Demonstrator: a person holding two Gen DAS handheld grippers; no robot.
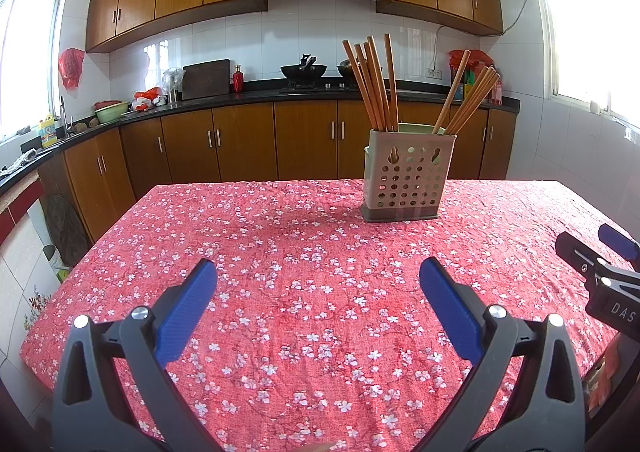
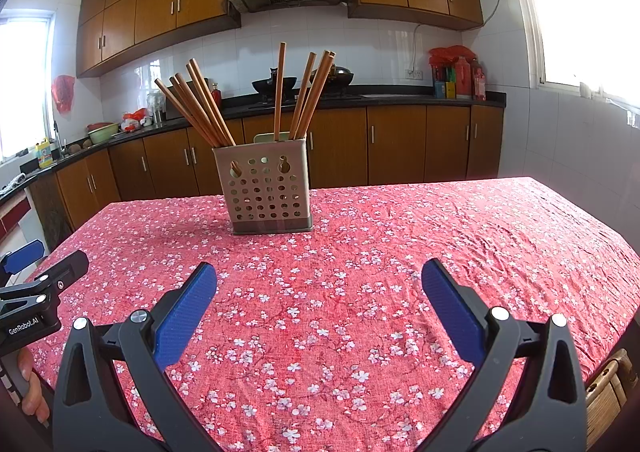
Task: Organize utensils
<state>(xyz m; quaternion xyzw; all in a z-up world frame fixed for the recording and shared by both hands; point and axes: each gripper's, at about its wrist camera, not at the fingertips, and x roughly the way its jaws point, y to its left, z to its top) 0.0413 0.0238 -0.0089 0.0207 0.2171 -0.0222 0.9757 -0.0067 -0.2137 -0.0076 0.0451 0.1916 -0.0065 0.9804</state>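
- left wrist view: the left claw [image 1: 318, 284] hangs low over the near part of the worktop [image 1: 280, 252], its blue pads spread wide with nothing between them. the perforated holder [image 1: 406, 182] stands upright toward the far edge, ahead and to the right of this claw, well apart from it. the chopsticks [image 1: 372, 84] rise from it in two bunches, one at each end, long axes close to vertical and fanning outward. the right claw [image 1: 612, 252] shows at the right edge, only partly in frame.
- right wrist view: the right claw [image 2: 319, 286] is also spread wide and empty above the floral cloth. here the holder [image 2: 266, 192] sits ahead and a little to the left, and the chopsticks [image 2: 200, 104] lean left in one bunch and stand near upright in the other. the left claw [image 2: 28, 264] pokes in at the left edge, a hand [image 2: 32, 384] visible below it.
- judgement: no loose utensil lies on the cloth, so the sorting looks done or nearly so. the holder lies between the two claws; neither is clearly nearer. any pick would have to come from above, closing across a stick's tip.
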